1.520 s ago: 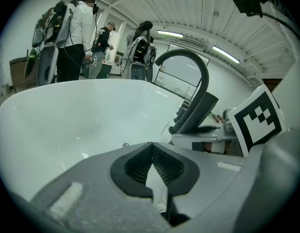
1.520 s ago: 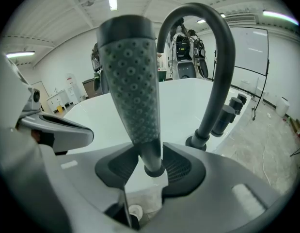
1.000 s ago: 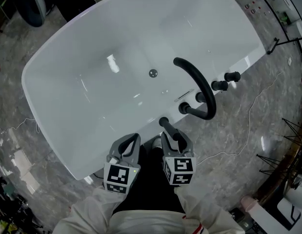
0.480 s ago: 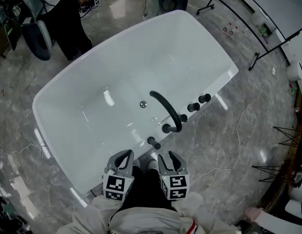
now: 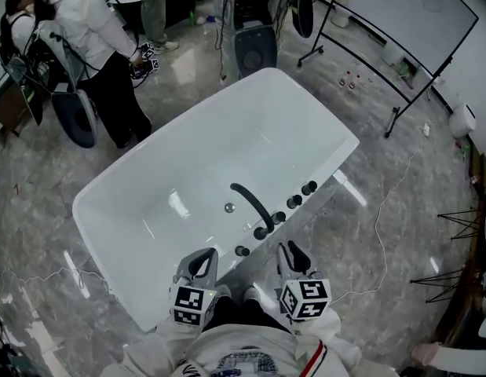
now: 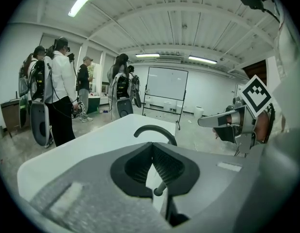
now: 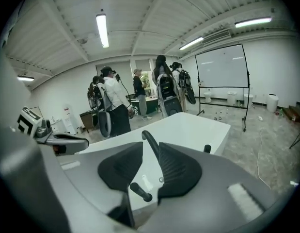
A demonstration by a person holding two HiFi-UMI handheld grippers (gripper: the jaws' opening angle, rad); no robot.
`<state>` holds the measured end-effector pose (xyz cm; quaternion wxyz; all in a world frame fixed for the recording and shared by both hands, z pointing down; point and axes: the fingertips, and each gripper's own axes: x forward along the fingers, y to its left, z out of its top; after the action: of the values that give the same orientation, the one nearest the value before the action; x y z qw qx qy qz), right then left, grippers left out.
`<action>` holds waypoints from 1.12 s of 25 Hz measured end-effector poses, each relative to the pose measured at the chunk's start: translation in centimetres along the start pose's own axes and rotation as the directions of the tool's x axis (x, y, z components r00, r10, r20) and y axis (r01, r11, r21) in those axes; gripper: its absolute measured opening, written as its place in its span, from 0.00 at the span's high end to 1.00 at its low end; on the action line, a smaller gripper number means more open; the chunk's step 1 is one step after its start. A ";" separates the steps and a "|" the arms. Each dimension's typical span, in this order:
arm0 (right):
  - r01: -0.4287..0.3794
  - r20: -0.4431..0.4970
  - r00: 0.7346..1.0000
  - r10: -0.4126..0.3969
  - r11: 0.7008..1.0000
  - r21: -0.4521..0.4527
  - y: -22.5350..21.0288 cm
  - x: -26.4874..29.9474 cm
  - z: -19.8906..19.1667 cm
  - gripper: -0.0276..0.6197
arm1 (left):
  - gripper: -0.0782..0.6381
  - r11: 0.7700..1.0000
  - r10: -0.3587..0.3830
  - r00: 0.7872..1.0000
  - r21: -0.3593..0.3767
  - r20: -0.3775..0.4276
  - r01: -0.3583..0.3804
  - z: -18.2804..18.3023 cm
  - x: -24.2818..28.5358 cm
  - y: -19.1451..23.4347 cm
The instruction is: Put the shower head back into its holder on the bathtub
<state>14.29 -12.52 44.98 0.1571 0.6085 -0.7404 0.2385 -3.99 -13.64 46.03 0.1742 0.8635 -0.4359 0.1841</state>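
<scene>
Judging from how things lie, we take the job to be as good as done. The slim black cylindrical shower head (image 5: 243,250) stands tilted on the near rim of the glossy white rounded bathtub (image 5: 117,261), at about 6 o'clock from the drain. It sits just beside the base of the curved black metal spout (image 5: 250,199), which lies at its 1 o'clock. It looks seated in its holder, though the holder itself is too small for us to make out.

Neither tool has hold of it. Our grey left gripper (image 5: 202,264), at 7 o'clock from the shower head, has its jaws brought together at the tips with nothing between them. Our grey right gripper (image 5: 295,259), at 4 o'clock, has just been closing its jaws. A gap remains between them and holds nothing; only the tub and spout show through it. Both tools are off the rim and apart from the tub.

As far as we can judge, only a check that the shower head sits firm remains. The round black knobs (image 5: 309,188) at 2 o'clock need no handling.
</scene>
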 end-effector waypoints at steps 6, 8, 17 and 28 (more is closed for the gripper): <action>0.031 0.065 0.997 -0.032 0.999 0.017 0.1 -1.3 2.4 0.87 | 0.89 0.999 -0.010 0.998 0.052 0.060 0.007 4.2 -1.1 1.1; 0.043 0.086 0.995 -0.045 0.999 0.026 0.5 -1.6 2.8 0.88 | 0.89 0.997 -0.021 0.997 0.069 0.069 0.016 4.8 -1.1 1.4; 0.063 0.134 0.988 -0.071 0.996 0.060 1.3 -4.1 3.3 0.95 | 0.89 0.994 -0.069 0.991 0.098 0.118 0.057 5.3 -1.8 -0.9; 0.019 0.126 0.992 -0.026 0.998 0.056 1.1 -9.9 0.2 0.95 | 0.89 0.996 -0.040 0.994 0.087 0.098 0.031 2.0 -6.1 -5.0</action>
<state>15.28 -4.32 39.46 0.0958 0.6346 -0.7352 0.2178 -2.95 -7.62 40.69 0.1185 0.8859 -0.4204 0.1560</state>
